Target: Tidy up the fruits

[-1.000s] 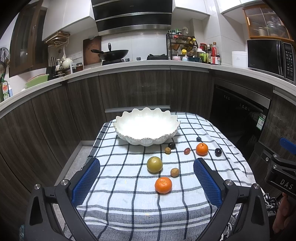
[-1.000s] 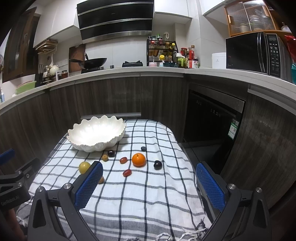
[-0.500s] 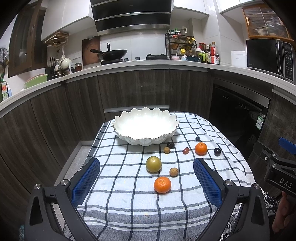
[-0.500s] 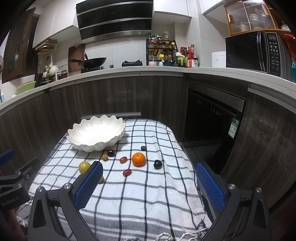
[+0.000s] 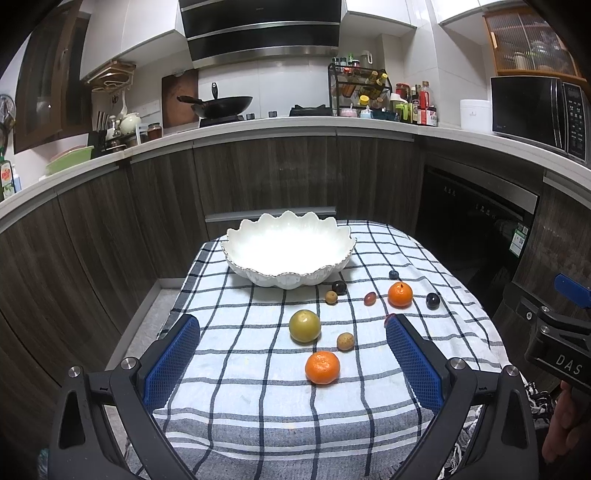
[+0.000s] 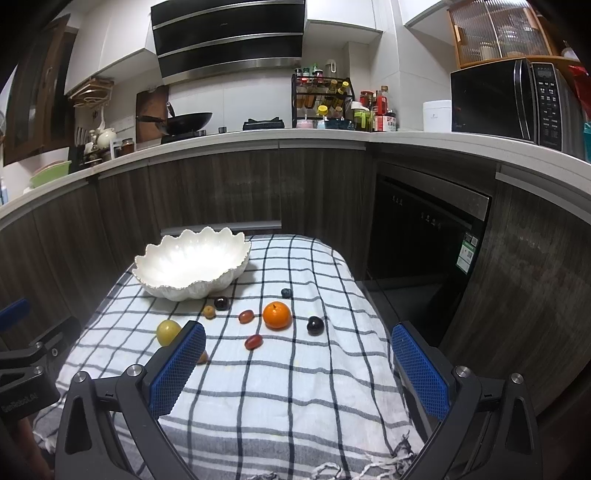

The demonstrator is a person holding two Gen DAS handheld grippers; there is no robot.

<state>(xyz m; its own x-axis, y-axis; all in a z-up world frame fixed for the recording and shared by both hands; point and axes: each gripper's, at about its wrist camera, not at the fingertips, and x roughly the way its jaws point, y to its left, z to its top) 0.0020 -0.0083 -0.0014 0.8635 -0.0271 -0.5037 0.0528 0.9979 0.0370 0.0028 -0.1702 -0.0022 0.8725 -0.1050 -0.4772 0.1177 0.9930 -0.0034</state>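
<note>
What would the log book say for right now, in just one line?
stage: start | left gripper: open, empty | right gripper: open, empty | bowl: empty | fruits: all on cloth

A black wok (image 5: pixel 221 105) sits on the stove under a dark range hood (image 5: pixel 260 31), with a wooden cutting board (image 5: pixel 177 98) leaning against the white wall behind it. Along the white kitchen counter (image 5: pixel 295 123) stand a black spice rack (image 5: pixel 360 92) full of bottles, a white rice cooker (image 5: pixel 475 115) and a black microwave (image 5: pixel 535 110). Below the counter run dark wood cabinets (image 5: pixel 266 177) and a built-in black dishwasher (image 5: pixel 472 221), and a green basin (image 5: pixel 70 164) rests at the counter's left end.
</note>
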